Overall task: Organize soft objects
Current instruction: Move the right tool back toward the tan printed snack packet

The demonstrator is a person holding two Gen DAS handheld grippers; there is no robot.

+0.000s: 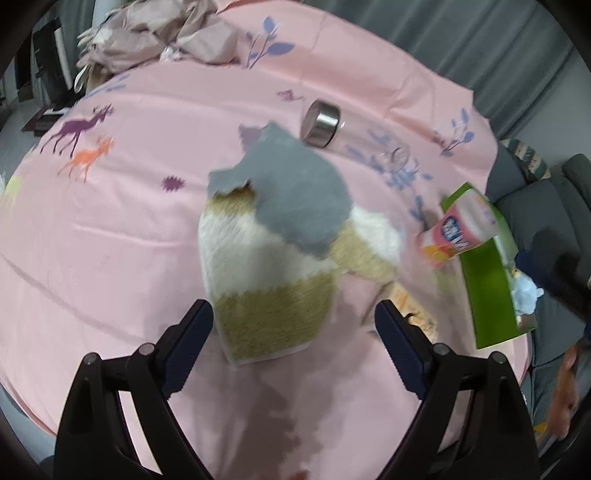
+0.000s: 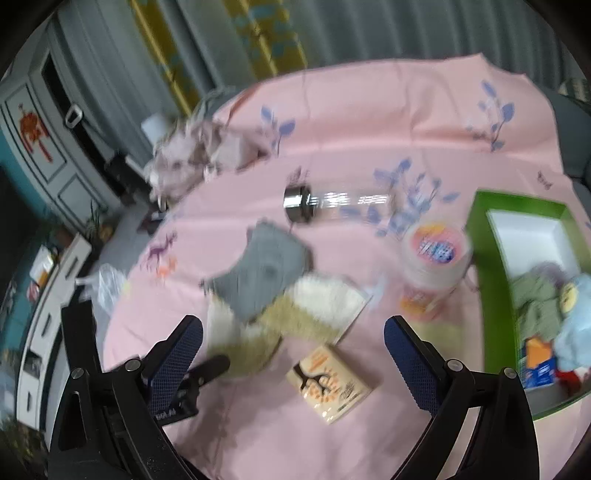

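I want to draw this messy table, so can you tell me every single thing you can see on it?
fluffy mat: 1, grey, white and tan, middle of the cloth, partly folded over
tablecloth: 1, pink with deer and leaf prints, covering the table
glass bottle: 1, clear with silver cap, lying on its side behind the mat
snack cup: 1, pink and orange, beside the box
green box: 1, white inside, right edge, holding soft things
tissue pack: 1, cream and orange, near front
crumpled cloth: 1 pile, dusty pink, far left corner
left hand-held gripper: 1, black, open, at the mat's near end
right hand-held gripper: 1, black, open, above the tissue pack
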